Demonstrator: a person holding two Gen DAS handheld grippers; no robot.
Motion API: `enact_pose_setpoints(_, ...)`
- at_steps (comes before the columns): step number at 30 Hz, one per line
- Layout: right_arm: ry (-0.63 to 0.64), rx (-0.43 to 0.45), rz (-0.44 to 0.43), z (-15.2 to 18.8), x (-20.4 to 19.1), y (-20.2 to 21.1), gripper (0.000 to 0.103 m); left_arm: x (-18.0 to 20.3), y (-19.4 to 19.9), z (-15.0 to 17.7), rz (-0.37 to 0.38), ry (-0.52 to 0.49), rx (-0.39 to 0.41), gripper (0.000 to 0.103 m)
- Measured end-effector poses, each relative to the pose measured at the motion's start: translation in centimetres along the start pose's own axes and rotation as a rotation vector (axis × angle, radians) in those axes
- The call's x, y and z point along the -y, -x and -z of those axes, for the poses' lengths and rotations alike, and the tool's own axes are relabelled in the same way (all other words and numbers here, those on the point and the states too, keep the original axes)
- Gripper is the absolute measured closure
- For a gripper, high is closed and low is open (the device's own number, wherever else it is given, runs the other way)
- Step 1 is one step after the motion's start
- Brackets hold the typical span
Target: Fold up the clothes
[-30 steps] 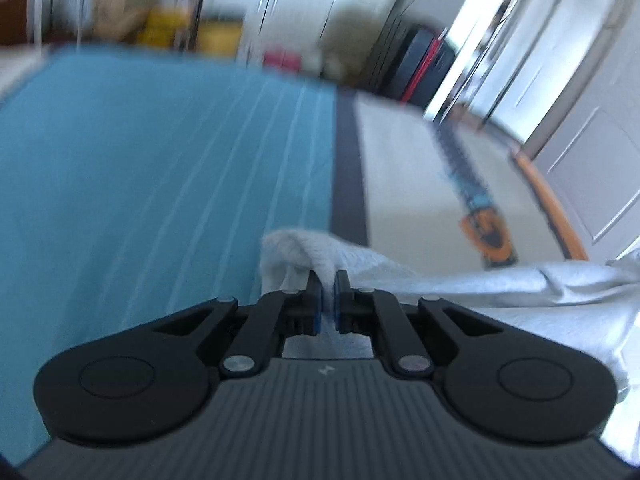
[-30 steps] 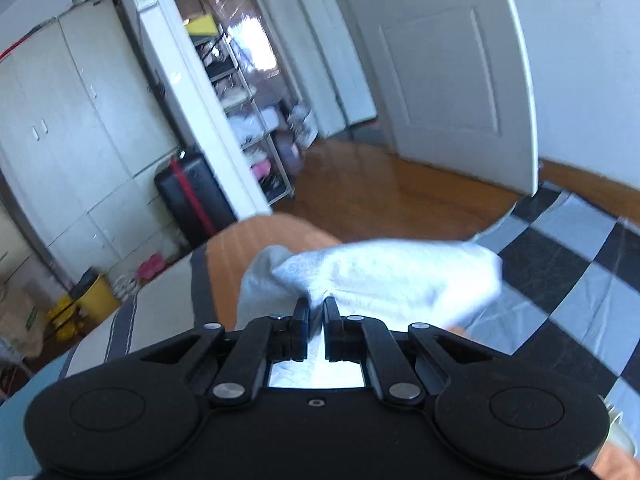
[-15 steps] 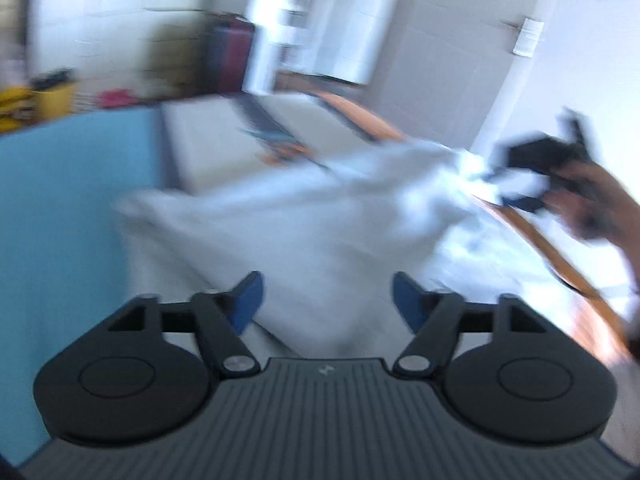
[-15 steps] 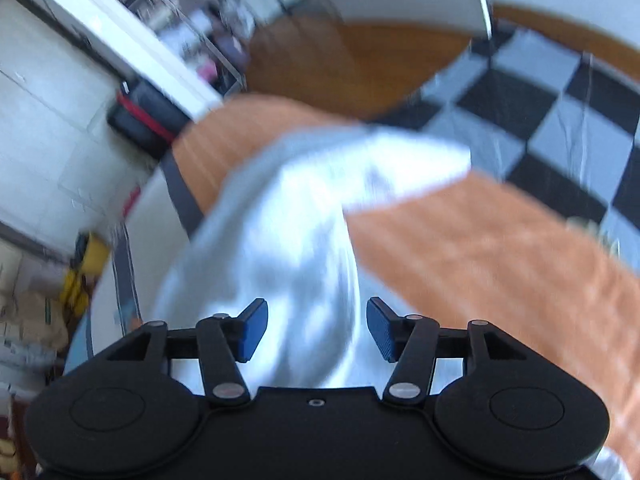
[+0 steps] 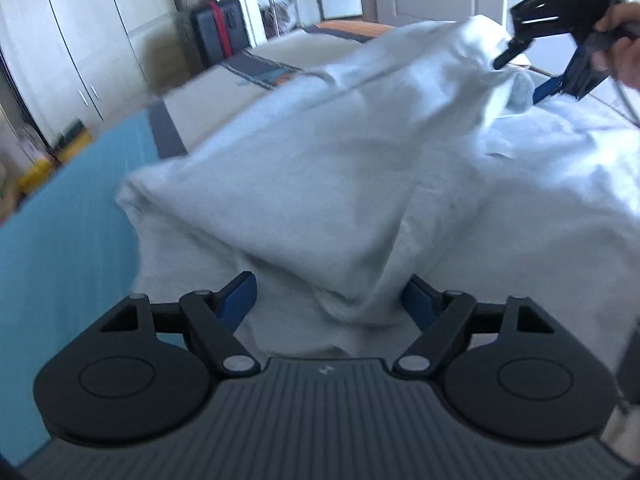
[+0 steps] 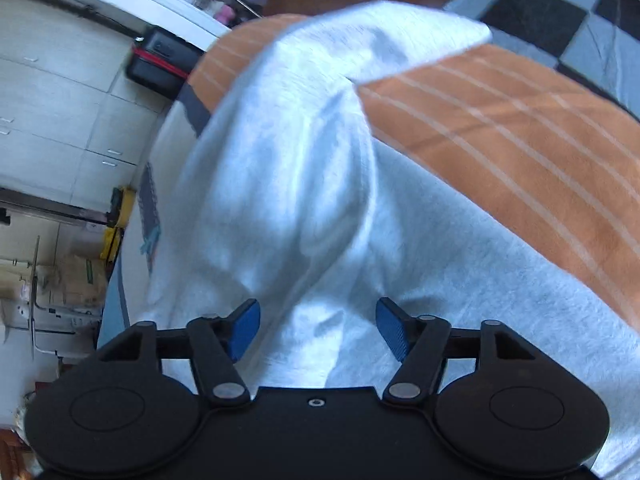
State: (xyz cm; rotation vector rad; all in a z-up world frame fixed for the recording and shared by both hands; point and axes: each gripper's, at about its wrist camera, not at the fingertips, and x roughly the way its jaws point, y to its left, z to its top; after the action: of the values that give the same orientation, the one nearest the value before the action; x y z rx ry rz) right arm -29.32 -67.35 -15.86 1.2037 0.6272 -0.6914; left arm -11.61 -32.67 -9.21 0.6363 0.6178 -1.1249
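Both claws released white garment (image 5: 340, 184); it dropped onto bed, claws now closing.

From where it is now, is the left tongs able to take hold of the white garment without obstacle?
Probably yes. A fold of the white garment already lies between the blue pads of the left tongs, which are closing but not yet pressing on it. Nothing stands in the way.

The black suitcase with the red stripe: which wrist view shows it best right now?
The left wrist view. There the suitcase stands upright beside the white cupboards, beyond the white garment, with its front and red stripe visible. The right wrist view shows it small, tilted and blurred at the bed's far edge.
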Motion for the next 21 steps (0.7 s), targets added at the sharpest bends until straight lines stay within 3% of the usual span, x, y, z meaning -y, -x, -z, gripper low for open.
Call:
enact_pose_setpoints(2,0.119,-0.002,0.017,0.4,-1.3,-0.4,0.07,0.2,0.1,-0.3,0.003,-0.03,0.002,0.078)
enact_pose_setpoints(4,0.22,-0.004,0.088,0.8,-2.1,-1.0,0.075,0.5,0.2,-0.6,0.007,-0.059,0.005,0.082)
enact_pose_setpoints(5,0.247,0.006,0.101,0.9,-2.3,-1.1,0.085,0.6,0.3,-0.8,0.008,-0.074,0.006,0.082)
enact_pose_setpoints(7,0.282,0.033,0.074,0.9,-2.7,-0.8,0.092,0.7,0.8,-1.0,-0.005,-0.084,0.027,0.082)
enact_pose_setpoints(12,0.367,0.183,-0.083,1.2,-4.5,1.8,0.095,-0.5,2.7,-2.3,-0.048,-0.022,0.112,0.082)
enact_pose_setpoints(14,0.394,0.238,-0.131,1.5,-5.3,2.6,0.095,-1.7,3.3,-2.8,-0.031,0.02,0.156,0.079)
enact_pose_setpoints(18,0.428,0.252,-0.114,0.5,-6.3,1.5,0.095,-3.7,2.2,-3.9,-0.032,0.057,0.146,0.083)
enact_pose_setpoints(21,0.481,0.193,-0.047,-1.1,-7.9,0.4,0.095,-5.2,1.9,-5.6,-0.031,0.04,0.154,0.083)
